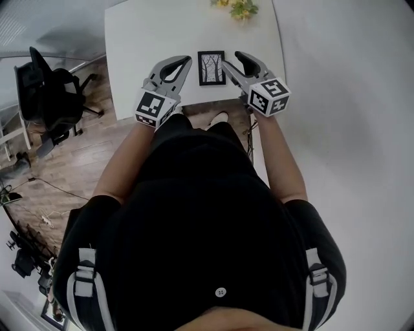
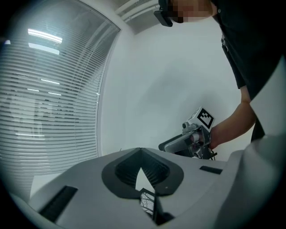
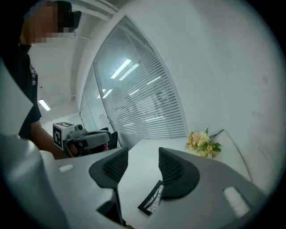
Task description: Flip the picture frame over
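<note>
Flanking picture frame (image 1: pixel 211 68) lying flat, picture up: left gripper (image 1: pixel 186 60) jaws together, right gripper (image 1: pixel 239 55) jaws apart, empty; flip seemingly done.

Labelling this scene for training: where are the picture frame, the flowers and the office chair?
picture frame (image 1: pixel 211 68), head view, centre of its picture
flowers (image 1: pixel 240 8), head view, on the blooms
office chair (image 1: pixel 55 97), head view, its black upholstery

Right tool (image 3: pixel 142 156), jaws apart, empty; picture frame (image 3: pixel 151 200) flat on white table (image 3: pixel 172 144) below.
</note>
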Motion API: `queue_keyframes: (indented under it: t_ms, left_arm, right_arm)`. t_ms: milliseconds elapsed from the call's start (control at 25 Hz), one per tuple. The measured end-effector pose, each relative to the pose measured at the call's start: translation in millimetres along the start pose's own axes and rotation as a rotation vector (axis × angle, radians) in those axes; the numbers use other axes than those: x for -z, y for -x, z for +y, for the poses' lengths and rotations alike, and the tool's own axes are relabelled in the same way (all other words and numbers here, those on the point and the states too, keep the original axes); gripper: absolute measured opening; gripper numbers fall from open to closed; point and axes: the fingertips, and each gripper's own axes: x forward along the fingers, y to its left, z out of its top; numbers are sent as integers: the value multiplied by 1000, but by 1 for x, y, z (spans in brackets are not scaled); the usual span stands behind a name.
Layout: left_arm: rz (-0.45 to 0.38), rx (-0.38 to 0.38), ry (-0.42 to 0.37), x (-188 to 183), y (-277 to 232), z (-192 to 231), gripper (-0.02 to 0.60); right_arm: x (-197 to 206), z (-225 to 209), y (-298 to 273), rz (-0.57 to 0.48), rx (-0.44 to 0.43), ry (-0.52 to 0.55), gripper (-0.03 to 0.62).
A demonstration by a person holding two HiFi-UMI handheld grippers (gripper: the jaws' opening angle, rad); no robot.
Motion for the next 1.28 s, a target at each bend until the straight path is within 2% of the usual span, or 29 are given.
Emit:
queue_keyframes:
  t_ms: [200, 480, 680, 1000, 1280]
  left_arm:
    - [-29, 31, 13, -26, 2, -8, 5]
    - [-71, 68, -4, -66, 4, -17, 5]
    - [-88, 92, -2, -79, 4, -24, 5]
    - [-140, 118, -46, -111, -2, -28, 5]
    - [-167, 89, -60, -126, -4, -19, 5]
  right_arm:
    - [-39, 24, 26, -105, 9, 111, 133]
    - [-73, 51, 42, -160, -1, 234, 44]
    - [-90, 56, 49, -185, 17, 265, 11]
    - [-118, 57, 56, -233, 47, 322, 11]
    - [-137, 55, 61, -275, 73, 333, 11]
